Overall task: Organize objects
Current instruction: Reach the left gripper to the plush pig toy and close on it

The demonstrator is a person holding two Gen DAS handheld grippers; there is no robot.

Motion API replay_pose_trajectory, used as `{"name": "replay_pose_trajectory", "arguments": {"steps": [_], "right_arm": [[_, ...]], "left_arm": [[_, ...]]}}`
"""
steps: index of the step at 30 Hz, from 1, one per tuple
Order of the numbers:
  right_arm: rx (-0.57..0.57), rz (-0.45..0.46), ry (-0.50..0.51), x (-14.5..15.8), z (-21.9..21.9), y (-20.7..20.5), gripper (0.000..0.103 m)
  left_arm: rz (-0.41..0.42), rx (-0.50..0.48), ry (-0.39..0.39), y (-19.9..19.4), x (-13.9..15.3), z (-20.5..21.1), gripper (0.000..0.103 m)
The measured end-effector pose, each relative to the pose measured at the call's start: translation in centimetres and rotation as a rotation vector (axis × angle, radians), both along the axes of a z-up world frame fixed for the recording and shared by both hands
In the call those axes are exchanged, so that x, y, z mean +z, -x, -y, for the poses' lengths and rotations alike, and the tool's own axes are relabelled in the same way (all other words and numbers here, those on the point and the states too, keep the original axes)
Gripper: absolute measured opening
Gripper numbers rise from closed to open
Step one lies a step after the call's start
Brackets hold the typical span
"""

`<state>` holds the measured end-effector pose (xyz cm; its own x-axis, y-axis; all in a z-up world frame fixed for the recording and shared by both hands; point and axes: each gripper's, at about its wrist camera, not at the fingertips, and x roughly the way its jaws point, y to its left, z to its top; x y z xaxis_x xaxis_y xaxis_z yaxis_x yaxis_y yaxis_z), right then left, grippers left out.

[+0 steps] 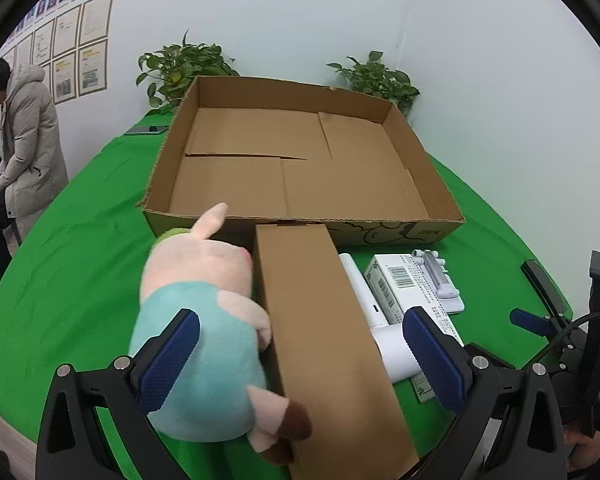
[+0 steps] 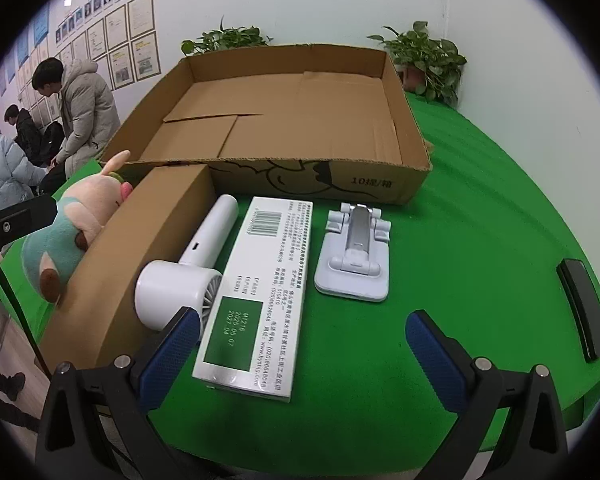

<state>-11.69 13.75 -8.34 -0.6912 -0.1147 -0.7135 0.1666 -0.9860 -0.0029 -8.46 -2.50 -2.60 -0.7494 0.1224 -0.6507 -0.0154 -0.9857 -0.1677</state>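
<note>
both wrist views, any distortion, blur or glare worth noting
Left wrist view: strong fisheye bend, dark corners, the plush toy slightly soft. Right wrist view: same curved table edge, barcode on the white carton sharp, faint glare on its wrap; lighting even.

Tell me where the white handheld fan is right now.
The white handheld fan lies on the green table in front of the open cardboard tray, between the long brown box and the white barcoded carton.
</note>
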Motion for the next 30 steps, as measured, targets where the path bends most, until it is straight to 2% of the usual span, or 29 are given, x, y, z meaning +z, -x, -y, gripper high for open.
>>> {"name": "replay_pose_trajectory", "arguments": {"steps": [8,20,24,30], "right_arm": [[-0.022,0.034,-0.002,-1.1,-0.6,0.3,0.102],[-0.010,0.039,-0.014,-1.2,-0.2,0.7,0.102],[-0.005,0.021,-0.033,-1.1,-0.4,0.6,0.102],[0.058,-0.053,-0.096,-0.9,0.0,0.1,0.102]], "left_arm": [[0.012,-0.035,0.000,1.1,-0.6,-0.3,0.102],[0.005,-0.038,-0.007,1.0,-0.8,0.0,0.102],[-0.011,-0.037,0.003,0.3,-0.6,1.0,0.102],[0.020,0.032,-0.018,-1.0,-0.8,4.7,0.102]]}}
